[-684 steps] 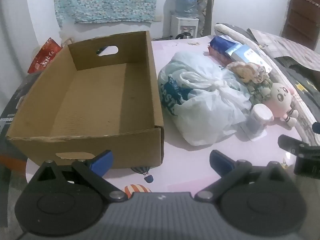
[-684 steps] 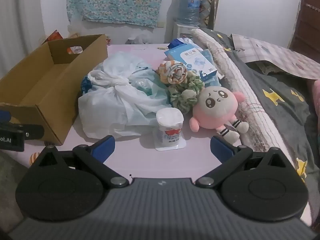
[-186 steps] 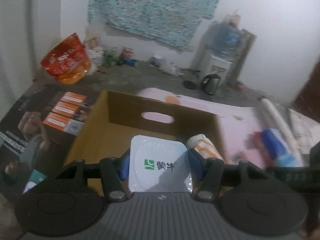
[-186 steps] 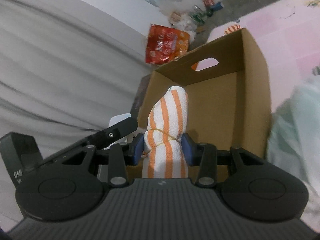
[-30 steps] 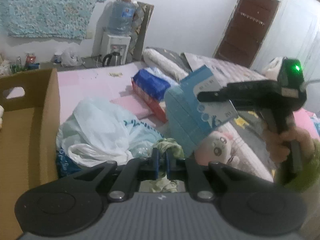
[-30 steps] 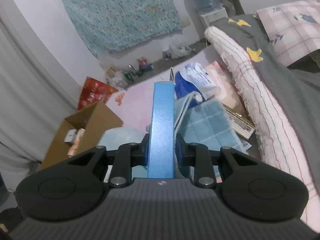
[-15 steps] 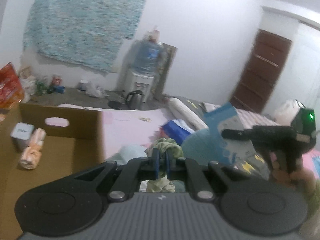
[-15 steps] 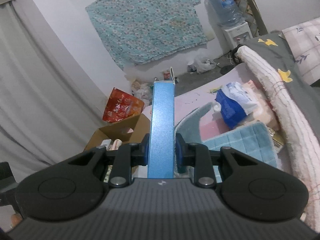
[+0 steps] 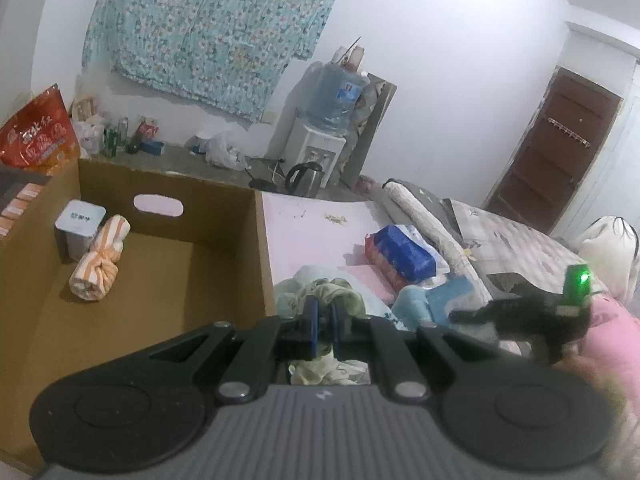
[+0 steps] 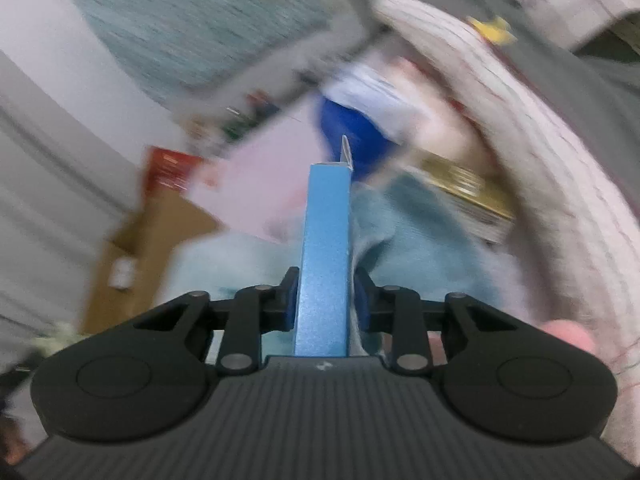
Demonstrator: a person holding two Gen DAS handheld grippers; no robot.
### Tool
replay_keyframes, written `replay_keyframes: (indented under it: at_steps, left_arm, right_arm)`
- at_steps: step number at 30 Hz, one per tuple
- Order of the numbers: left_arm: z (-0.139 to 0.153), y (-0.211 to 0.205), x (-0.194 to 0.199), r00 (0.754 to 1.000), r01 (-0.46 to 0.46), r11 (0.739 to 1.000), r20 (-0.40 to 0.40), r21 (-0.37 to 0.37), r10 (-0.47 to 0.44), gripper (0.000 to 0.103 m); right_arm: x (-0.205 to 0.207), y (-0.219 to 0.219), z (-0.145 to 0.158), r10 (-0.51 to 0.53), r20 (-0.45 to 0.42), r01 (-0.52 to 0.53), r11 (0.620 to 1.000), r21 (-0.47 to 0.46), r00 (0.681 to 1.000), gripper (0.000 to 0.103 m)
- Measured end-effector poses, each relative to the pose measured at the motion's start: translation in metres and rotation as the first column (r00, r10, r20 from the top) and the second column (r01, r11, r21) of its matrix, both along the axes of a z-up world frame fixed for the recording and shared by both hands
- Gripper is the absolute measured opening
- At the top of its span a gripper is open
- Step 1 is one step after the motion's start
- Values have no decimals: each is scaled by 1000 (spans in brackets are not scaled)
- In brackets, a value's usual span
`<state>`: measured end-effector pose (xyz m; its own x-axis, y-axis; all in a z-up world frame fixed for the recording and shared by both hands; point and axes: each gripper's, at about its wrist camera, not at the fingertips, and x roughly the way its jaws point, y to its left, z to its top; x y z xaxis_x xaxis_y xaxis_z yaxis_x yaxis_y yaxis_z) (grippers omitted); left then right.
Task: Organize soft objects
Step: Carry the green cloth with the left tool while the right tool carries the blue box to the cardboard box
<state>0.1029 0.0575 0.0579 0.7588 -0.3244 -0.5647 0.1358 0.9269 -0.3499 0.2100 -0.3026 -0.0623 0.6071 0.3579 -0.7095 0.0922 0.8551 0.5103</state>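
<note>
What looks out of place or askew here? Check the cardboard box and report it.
Two things are in the cardboard box. The orange-striped cloth roll lies tipped on its side, slanted against the white cup, not squared to the walls. The cup stands upright in the far left corner. No spill or damage shows.

White walls, floral teal cloth (image 9: 208, 36) hung up. Water dispenser (image 9: 320, 136) with kettle (image 9: 303, 174) on grey floor. Brown door (image 9: 548, 156) right. Dim light.
</note>
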Motion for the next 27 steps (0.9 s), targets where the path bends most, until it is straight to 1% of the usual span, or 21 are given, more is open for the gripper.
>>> replay_keyframes:
  at_steps: [1, 3, 5, 6, 7, 8, 10, 13, 14, 16, 17, 18, 19, 20, 23, 24, 25, 26, 27]
  left_arm:
    - [-1, 0, 1, 1000, -1, 1000, -2, 2, 1, 7]
    - [-4, 1, 2, 1000, -5, 1000, -3, 8, 5, 7]
    - [-6, 2, 5, 1000, -9, 1000, -7, 13, 9, 7]
    - [-6, 3, 7, 1000, -11, 1000, -9, 13, 11, 7]
    - [-7, 3, 8, 1000, -13, 1000, -11, 12, 13, 7]
    - [-7, 4, 9, 1000, -14, 1000, -12, 10, 15, 7]
    - [-9, 4, 12, 1000, -17, 1000, -13, 9, 17, 7]
    - [-11, 5, 13, 1000, -23, 1000, -19, 10, 23, 7]
    - [-12, 6, 13, 999, -25, 1000, -22, 11, 26, 7]
    - [-12, 7, 12, 999, -33, 999, -25, 15, 34, 7]
    - [-12, 9, 12, 999, -36, 999, -27, 17, 37, 7]
    - [-12, 10, 12, 999, -38, 999, -28, 18, 39, 7]
    - [-12, 12, 12, 999, -42, 999, -29, 20, 43, 7]
    - [-12, 12, 11, 999, -45, 999, -30, 21, 46, 7]
    - [-12, 16, 9, 998, -51, 999, -33, 19, 52, 7]
    - [-12, 16, 8, 998, -52, 998, -33, 20, 53, 7]
    - [-12, 16, 7, 998, -53, 998, -33, 20, 53, 7]
    - [-12, 17, 7, 998, -51, 999, -32, 19, 52, 7]
    - [-12, 16, 7, 998, -51, 999, -32, 18, 52, 7]
  right_arm:
    - [1, -3, -4, -18, -14, 17, 1000, -23, 1000, 48]
    - [-5, -7, -4, -40, 6, 40, 998, -51, 999, 56]
    - [-10, -1, 4, -32, 37, 36, 994, -105, 999, 71]
    - [-11, 4, 10, -18, 50, 24, 990, -138, 999, 82]
    - [-14, 11, 14, -2, 63, 14, 982, -188, 998, 86]
    - [-15, 18, 16, 15, 72, 3, 972, -235, 997, 86]
    - [-14, 36, 17, 62, 70, -34, 938, -345, 996, 89]
    - [-9, 56, 16, 102, 52, -65, 879, -472, 993, 89]
    - [-11, 66, 15, 124, 52, -79, 853, -517, 991, 89]
    - [-12, 85, 11, 167, 51, -104, 794, -599, 985, 89]
    - [-13, 96, 9, 195, 48, -119, 756, -644, 980, 89]
    - [-12, 107, 5, 219, 36, -134, 710, -692, 975, 89]
    - [-12, 114, 1, 227, 27, -137, 674, -726, 974, 89]
    - [-13, 119, -2, 229, 23, -134, 645, -752, 973, 88]
    - [-13, 127, -6, 229, 19, -119, 577, -808, 973, 87]
    - [-14, 127, -6, 235, 21, -118, 561, -819, 972, 81]
    - [-15, 127, -5, 241, 21, -119, 553, -825, 970, 73]
    - [-18, 126, -2, 240, 23, -120, 562, -818, 971, 69]
    - [-20, 123, 2, 233, 31, -113, 580, -807, 972, 59]
